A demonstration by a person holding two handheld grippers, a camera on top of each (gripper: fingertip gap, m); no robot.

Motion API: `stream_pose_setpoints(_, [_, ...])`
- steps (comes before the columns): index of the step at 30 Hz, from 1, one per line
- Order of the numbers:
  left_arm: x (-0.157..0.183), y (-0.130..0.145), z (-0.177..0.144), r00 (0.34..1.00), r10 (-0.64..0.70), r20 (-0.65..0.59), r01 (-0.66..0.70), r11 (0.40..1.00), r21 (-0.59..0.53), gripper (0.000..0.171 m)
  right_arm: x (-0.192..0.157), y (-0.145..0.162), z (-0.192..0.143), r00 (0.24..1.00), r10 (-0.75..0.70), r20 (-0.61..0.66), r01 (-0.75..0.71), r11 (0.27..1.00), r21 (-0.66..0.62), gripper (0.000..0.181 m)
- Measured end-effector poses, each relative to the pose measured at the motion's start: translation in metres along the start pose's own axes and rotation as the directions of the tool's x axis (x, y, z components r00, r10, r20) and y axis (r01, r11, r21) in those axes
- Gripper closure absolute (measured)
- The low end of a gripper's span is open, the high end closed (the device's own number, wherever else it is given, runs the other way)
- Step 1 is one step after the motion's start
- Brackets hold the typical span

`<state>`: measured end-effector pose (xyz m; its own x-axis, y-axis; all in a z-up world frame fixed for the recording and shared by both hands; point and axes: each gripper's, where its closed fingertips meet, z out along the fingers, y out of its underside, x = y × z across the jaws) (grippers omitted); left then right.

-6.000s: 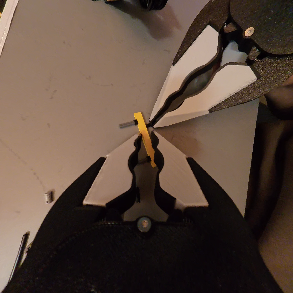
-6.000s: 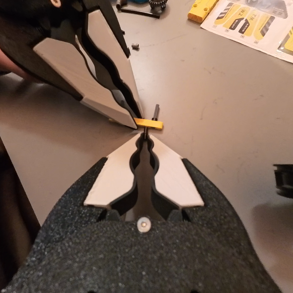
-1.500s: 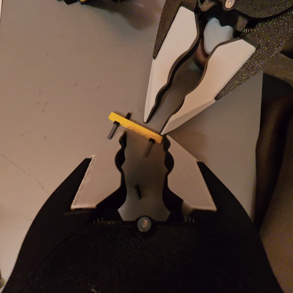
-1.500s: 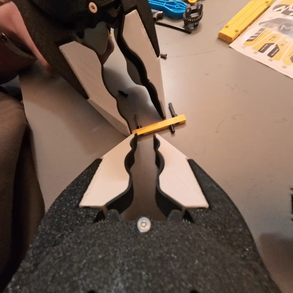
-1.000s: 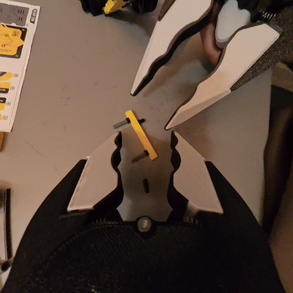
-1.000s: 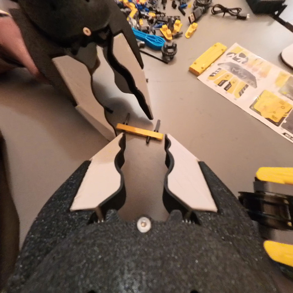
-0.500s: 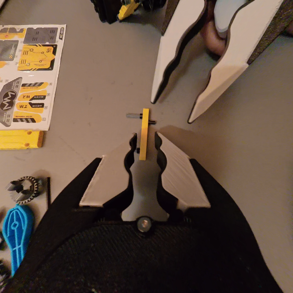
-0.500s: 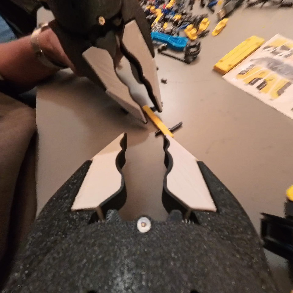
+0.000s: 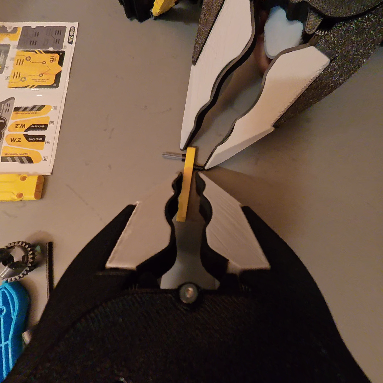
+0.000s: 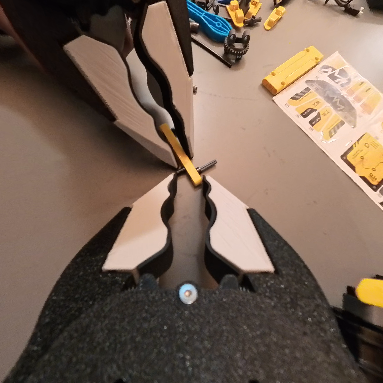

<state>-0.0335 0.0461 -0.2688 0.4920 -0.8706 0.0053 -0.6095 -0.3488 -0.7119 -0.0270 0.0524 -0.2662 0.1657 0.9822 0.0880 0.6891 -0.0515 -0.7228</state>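
Note:
A thin yellow beam (image 9: 185, 186) with a dark pin (image 9: 171, 155) through its far end is held edge-up just over the grey table (image 9: 124, 124). My left gripper (image 9: 188, 175) is shut on the beam's near half. My right gripper (image 9: 194, 157) comes in from the top right, open, its tips on either side of the beam's far end; one fingertip touches the pin's short black end. In the right wrist view my right gripper (image 10: 189, 177) is open with the beam (image 10: 187, 165) end between its tips, and the left gripper (image 10: 184, 160) clamps the beam from above. The pin (image 10: 207, 164) sticks out to the right.
A sticker sheet (image 9: 31, 93) and a yellow panel (image 9: 18, 187) lie to the left. A dark gear (image 9: 16, 257), a black axle (image 9: 49, 265) and a blue part (image 9: 10, 321) sit at the lower left. A black and yellow piece (image 10: 369, 300) is at the right wrist view's right edge. Left and right tips are no more than a few centimetres apart.
The beam lay loose on the table a second ago with both grippers open. My left gripper has closed on it. My right gripper has moved in to the beam's far end and narrowed.

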Motion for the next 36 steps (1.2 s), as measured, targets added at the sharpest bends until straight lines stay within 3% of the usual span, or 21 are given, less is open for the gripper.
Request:
stream_pose_setpoints(9, [-0.002,0.000,0.001,0.998,0.005,0.061,-0.003,1.000,-0.021,0.164,0.002,-0.001,0.001,0.999,0.040,0.014,-0.040,0.999,-0.003,0.158])
stream_pose_setpoints(24, [-0.002,0.001,0.000,0.999,-0.008,0.044,0.010,0.999,-0.044,0.164,0.003,-0.001,0.002,0.997,0.077,0.021,-0.076,0.997,-0.008,0.159])
stream_pose_setpoints(30, [-0.003,0.002,0.000,0.993,0.047,0.111,-0.041,0.998,-0.056,0.163,0.003,-0.002,0.001,0.999,0.007,-0.048,-0.007,1.000,-0.001,0.159])
stream_pose_setpoints(36, [-0.001,0.002,0.000,0.998,-0.012,0.054,0.014,0.999,-0.038,0.159,0.010,0.000,0.000,0.993,0.000,-0.118,-0.001,1.000,-0.005,0.163])
